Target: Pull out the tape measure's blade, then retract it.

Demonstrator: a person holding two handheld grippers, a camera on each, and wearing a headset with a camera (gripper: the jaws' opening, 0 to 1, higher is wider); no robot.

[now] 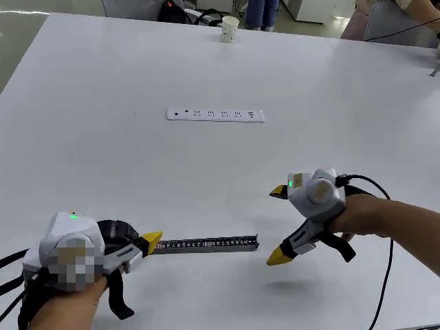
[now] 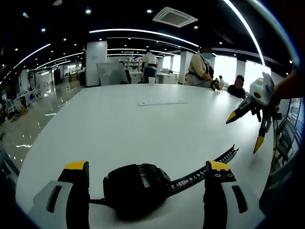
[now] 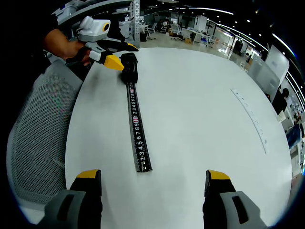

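Observation:
A black tape measure [image 1: 118,234] lies on the white table [image 1: 309,103] at the lower left. Its blade [image 1: 206,243] runs out to the right, flat on the table. My left gripper [image 1: 141,237] straddles the case [image 2: 138,188]; in the left gripper view there is a gap between the case and each of the jaws, so it stands open. My right gripper [image 1: 278,224] hovers open just right of the blade's end [image 1: 256,240]. In the right gripper view, the blade's tip [image 3: 144,167] lies on the table just ahead of my right gripper [image 3: 152,179], untouched.
A white power strip [image 1: 215,115] lies mid-table and a paper cup [image 1: 229,29] stands near the far edge. A grey mesh chair [image 3: 38,143] sits beside the table's near edge. People stand beyond the far end of the table [image 2: 200,67].

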